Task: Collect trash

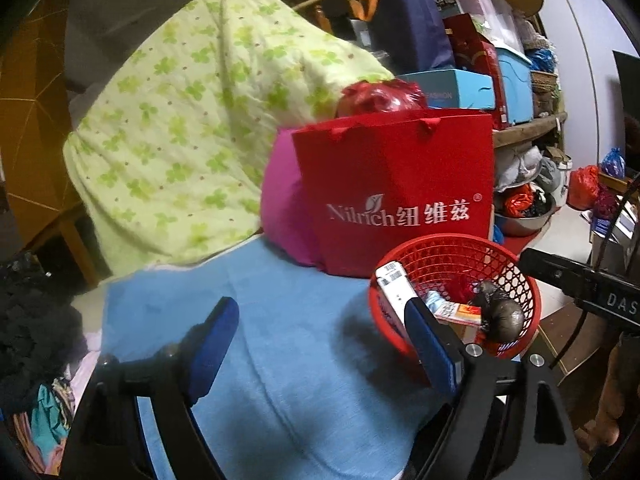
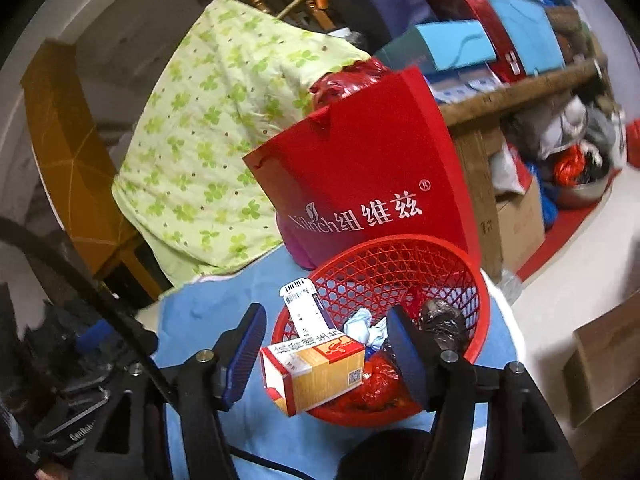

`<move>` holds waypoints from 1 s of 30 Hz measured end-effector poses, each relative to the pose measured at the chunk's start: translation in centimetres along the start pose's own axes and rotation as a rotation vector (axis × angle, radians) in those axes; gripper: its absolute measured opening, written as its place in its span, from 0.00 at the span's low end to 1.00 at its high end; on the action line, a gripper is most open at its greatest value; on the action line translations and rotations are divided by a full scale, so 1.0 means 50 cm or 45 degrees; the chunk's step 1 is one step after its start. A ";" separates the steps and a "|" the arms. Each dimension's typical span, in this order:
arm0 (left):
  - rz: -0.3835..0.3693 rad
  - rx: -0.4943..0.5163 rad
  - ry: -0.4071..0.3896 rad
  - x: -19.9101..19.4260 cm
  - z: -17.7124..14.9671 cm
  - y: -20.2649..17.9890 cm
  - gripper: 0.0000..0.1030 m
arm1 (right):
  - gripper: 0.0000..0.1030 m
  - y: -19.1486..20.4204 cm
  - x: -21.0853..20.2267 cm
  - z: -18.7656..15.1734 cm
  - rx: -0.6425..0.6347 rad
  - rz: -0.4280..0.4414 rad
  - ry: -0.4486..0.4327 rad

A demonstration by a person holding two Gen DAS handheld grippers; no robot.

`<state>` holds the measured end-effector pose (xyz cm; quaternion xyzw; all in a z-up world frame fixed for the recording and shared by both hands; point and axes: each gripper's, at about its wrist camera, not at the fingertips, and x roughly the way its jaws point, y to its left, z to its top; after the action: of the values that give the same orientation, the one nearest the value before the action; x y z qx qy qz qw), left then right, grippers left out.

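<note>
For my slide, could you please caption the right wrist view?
Open right gripper above a red basket of collected trash.

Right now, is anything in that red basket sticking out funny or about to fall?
Yes. The orange and white box lies tilted across the red basket's near rim, one end poking out over the blue cloth. It looks like it could tip out. The white barcoded pack also stands up above the rim.

A cluttered wooden shelf [image 1: 528, 130] stands on the pale floor [image 1: 568, 228] by a white wall [image 1: 576, 40].
</note>
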<state>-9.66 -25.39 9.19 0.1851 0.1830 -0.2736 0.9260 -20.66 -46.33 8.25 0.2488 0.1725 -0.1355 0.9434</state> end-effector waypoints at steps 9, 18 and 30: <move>0.074 -0.068 0.020 -0.037 -0.013 0.056 0.84 | 0.66 0.056 -0.058 0.004 -0.082 -0.026 -0.028; 0.111 -0.113 0.013 -0.078 -0.017 0.091 0.85 | 0.68 0.120 -0.110 -0.012 -0.200 -0.099 -0.029; 0.096 -0.111 0.009 -0.128 -0.025 0.105 0.85 | 0.68 0.183 -0.147 -0.035 -0.375 -0.215 -0.059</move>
<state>-11.96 -17.91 12.22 0.1525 0.1909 -0.2295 0.9422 -24.63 -36.51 13.59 0.0893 0.1889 -0.1931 0.9587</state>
